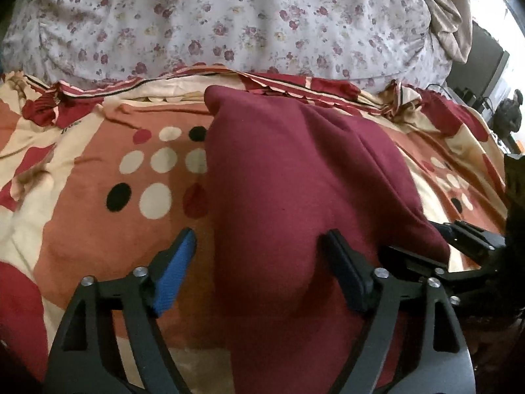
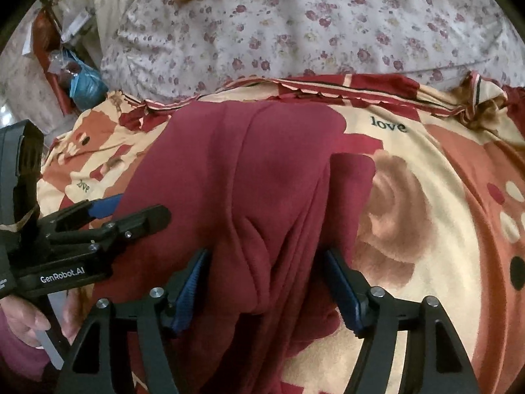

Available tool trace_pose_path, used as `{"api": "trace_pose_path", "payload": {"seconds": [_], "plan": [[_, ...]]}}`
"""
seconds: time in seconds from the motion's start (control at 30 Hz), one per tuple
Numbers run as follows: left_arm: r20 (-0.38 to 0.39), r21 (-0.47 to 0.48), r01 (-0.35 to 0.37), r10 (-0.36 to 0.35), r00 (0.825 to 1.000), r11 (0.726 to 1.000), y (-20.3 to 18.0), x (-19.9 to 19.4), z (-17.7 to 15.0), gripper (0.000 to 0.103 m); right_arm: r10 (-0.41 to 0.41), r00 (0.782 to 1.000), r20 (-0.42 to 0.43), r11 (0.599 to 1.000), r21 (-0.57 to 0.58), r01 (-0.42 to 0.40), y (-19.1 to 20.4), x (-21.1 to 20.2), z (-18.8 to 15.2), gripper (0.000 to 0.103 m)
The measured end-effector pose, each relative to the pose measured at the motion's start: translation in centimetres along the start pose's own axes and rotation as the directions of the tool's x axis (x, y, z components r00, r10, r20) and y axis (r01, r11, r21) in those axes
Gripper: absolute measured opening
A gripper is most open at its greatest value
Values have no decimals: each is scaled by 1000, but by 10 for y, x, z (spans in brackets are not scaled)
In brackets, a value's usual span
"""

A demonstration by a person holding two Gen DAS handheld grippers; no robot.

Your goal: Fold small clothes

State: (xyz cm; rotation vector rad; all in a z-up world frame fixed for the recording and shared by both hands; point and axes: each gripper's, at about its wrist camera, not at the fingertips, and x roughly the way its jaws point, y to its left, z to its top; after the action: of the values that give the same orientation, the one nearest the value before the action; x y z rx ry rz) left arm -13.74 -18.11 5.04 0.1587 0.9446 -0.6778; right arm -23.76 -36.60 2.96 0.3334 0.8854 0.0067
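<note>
A maroon garment [image 1: 285, 177] lies lengthwise on the patterned bedspread [image 1: 98, 170]. My left gripper [image 1: 259, 243] is open, its jaws straddling the garment's near left edge; the blue pad [image 1: 177, 269] is over the bedspread. In the right wrist view the garment [image 2: 242, 170] shows bunched folds near me. My right gripper [image 2: 265, 262] is open, its jaws on either side of the bunched near edge. The left gripper [image 2: 131, 213] shows at that view's left, and the right gripper [image 1: 459, 239] shows at the right of the left wrist view.
A floral quilt [image 1: 229, 23] is heaped behind the bedspread. A beige cloth [image 1: 449, 10] lies at the far right. Clutter and a blue bag [image 2: 82, 82] sit beyond the bed's left side. A hand [image 2: 26, 321] holds the left gripper's handle.
</note>
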Motion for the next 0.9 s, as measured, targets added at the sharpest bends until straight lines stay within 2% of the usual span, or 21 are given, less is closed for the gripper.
{"api": "trace_pose_path", "payload": {"seconds": [0.23, 0.37, 0.5, 0.7, 0.9], "plan": [[0, 32, -8, 8, 1000, 999, -4, -2, -2, 82, 38, 999, -11, 999, 29, -38, -3, 3, -2, 76], [-7, 28, -8, 9, 1000, 1000, -3, -1, -3, 83, 27, 999, -19, 1000, 7, -27, 3, 5, -3, 83], [-5, 32, -11, 11, 1000, 999, -3, -2, -4, 83, 30, 999, -31, 999, -23, -31, 9, 10, -6, 97], [19, 59, -22, 21, 1000, 998, -4, -11, -4, 83, -4, 1000, -2, 999, -50, 4, 15, 5, -9, 97], [92, 83, -51, 43, 995, 995, -5, -28, -5, 83, -1, 999, 45, 1000, -8, 2, 19, -17, -10, 96]]}}
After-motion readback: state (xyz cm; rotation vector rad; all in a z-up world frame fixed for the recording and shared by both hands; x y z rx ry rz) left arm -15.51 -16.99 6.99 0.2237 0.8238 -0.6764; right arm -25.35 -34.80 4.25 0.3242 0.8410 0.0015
